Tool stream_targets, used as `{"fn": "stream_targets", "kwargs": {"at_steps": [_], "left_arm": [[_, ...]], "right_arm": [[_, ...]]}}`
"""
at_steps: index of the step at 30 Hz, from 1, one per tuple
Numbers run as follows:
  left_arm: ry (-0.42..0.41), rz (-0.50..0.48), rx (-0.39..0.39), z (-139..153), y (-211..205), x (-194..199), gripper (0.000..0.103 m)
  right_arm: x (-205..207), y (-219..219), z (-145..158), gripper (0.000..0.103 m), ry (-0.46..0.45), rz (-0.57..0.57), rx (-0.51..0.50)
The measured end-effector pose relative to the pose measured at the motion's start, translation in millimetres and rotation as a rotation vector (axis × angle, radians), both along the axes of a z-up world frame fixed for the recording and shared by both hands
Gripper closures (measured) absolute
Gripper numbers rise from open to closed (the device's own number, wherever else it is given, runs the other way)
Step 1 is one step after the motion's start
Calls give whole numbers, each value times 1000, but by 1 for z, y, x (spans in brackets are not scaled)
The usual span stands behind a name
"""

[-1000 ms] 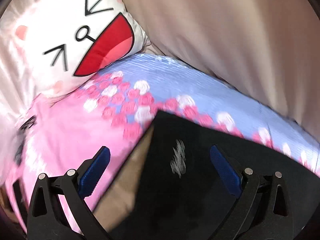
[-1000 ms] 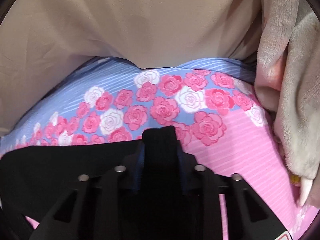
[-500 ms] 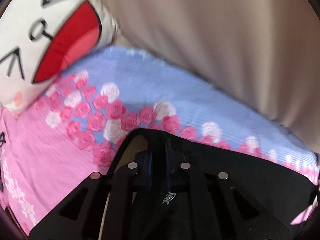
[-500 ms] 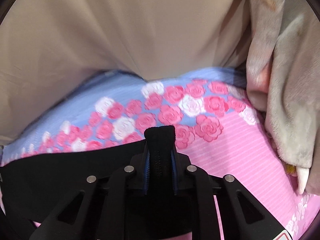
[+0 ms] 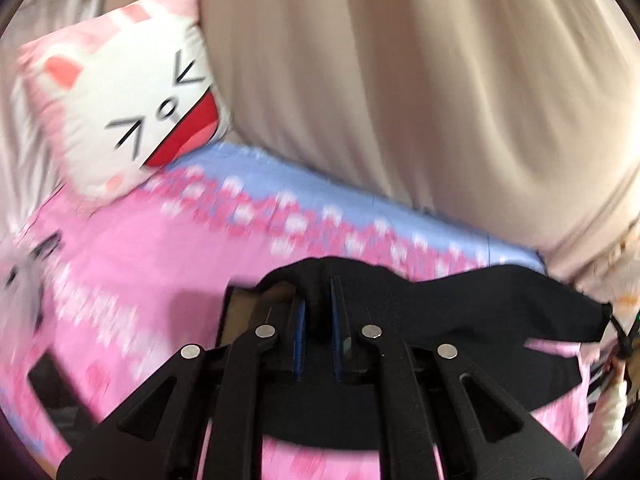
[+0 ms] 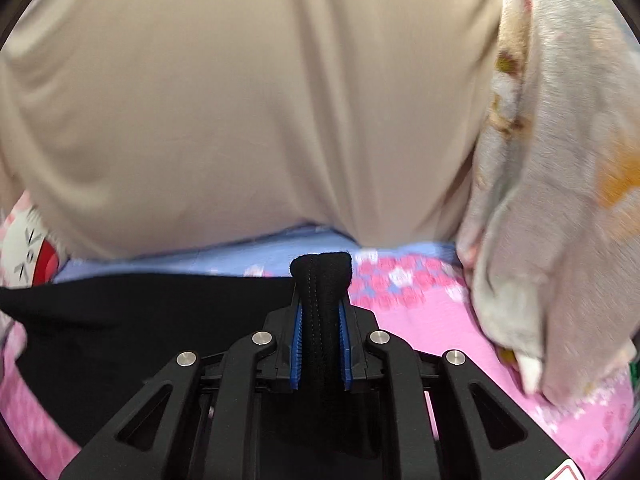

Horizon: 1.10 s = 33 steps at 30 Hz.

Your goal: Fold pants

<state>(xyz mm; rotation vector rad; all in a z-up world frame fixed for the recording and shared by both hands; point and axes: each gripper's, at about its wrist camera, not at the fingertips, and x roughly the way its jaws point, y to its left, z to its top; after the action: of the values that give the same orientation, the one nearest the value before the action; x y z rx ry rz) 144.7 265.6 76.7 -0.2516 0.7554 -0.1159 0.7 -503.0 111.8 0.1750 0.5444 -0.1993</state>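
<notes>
The black pants (image 5: 460,308) hang stretched above the pink bed sheet, with a drawstring (image 5: 619,334) dangling at their right end. My left gripper (image 5: 318,316) is shut on a bunched fold of the pants' top edge, blue pads (image 5: 298,336) pressed on the cloth. In the right wrist view the pants (image 6: 140,320) run off to the left, and my right gripper (image 6: 320,320) is shut on a thick stitched band of the same pants, which sticks up between its pads (image 6: 296,344). Both grippers point down at a slant toward the bed.
The pink and blue rose-print sheet (image 5: 140,260) covers the bed. A white cat-face pillow (image 5: 132,120) lies at the back left. Beige cloth (image 6: 240,100) hangs along the far side. A fluffy pale blanket (image 6: 560,200) hangs at the right.
The left gripper went from wide open over the pants to shut on their edge. Both grippers then rose and drew back, lifting the pants off the sheet.
</notes>
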Motion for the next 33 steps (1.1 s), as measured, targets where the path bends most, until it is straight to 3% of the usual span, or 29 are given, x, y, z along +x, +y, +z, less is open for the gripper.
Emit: {"fn": "stream_targets", "kwargs": {"at_steps": [4, 7, 10, 12, 13, 14, 15, 16, 17, 19, 21, 23, 26, 29, 30, 31, 32, 33], "left_arm": [[124, 17, 36, -49, 10, -40, 93], [244, 40, 108, -99, 12, -59, 93], [285, 110, 171, -121, 16, -76, 92], [247, 174, 156, -103, 26, -83, 87], [216, 194, 145, -88, 28, -86, 77], [176, 208, 144, -73, 27, -89, 58], [127, 221, 160, -57, 24, -92, 45], [80, 235, 183, -42, 19, -96, 22], [17, 238, 211, -23, 6, -100, 13], [-62, 192, 224, -1, -20, -100, 13], [-89, 104, 182, 8, -51, -91, 13], [-72, 8, 131, 6, -87, -78, 13], [-31, -126, 107, -10, -143, -64, 13], [21, -213, 109, -35, -189, -56, 13], [33, -228, 112, -41, -203, -56, 13], [44, -244, 126, -48, -215, -56, 12], [57, -256, 153, -57, -232, -53, 12], [64, -262, 164, -63, -240, -50, 12]], "right_arm": [[-45, 4, -30, 90, 47, 2, 6], [-77, 3, -64, 89, 116, -17, 26], [-99, 2, -85, 76, 157, -41, 44], [-118, -1, -93, 68, 183, -60, 60], [-123, -1, -94, 65, 185, -69, 62], [-135, -2, -91, 61, 175, -92, 60], [-146, -5, -85, 57, 162, -120, 58], [-155, -8, -82, 46, 150, -139, 66], [-166, -14, -73, 38, 109, -165, 105], [-179, -20, -60, 34, 37, -170, 180], [-176, -25, -53, 33, -2, -143, 269], [-156, -30, -62, 33, 45, -127, 358], [-122, -45, -95, 33, 166, -213, 427], [-99, -72, -116, 33, 162, -283, 486], [-89, -81, -125, 33, 175, -297, 510], [-79, -84, -130, 44, 192, -300, 512], [-62, -87, -136, 79, 219, -288, 492], [-44, -84, -139, 99, 262, -264, 444]]}}
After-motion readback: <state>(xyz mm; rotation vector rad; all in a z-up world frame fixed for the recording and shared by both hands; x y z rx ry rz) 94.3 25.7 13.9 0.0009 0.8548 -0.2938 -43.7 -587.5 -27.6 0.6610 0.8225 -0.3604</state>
